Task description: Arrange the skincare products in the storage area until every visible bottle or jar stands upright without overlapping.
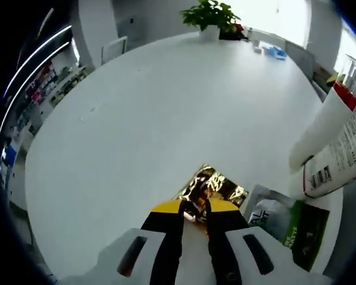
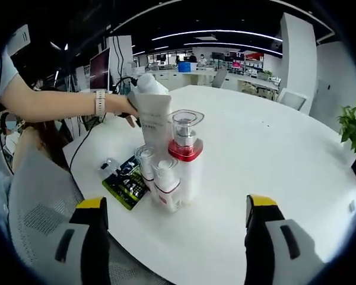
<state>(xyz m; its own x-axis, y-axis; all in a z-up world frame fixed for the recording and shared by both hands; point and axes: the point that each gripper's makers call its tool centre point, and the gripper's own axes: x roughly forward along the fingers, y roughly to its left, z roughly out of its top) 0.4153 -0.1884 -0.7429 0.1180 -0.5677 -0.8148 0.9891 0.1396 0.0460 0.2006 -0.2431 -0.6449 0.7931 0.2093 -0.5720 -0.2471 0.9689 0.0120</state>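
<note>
White tube (image 2: 152,116) in left claw (image 1: 195,209); right claw (image 2: 177,209) agape.

Table (image 1: 166,107) – smooth matt white; foil sachet (image 1: 210,185) – glossy metallic; bottles (image 2: 181,160) – clear glossy plastic w/ red trim.

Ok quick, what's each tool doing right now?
Left tool: closed, pinching a shiny gold-and-black packet.
Right tool: open, holding nothing.
</note>
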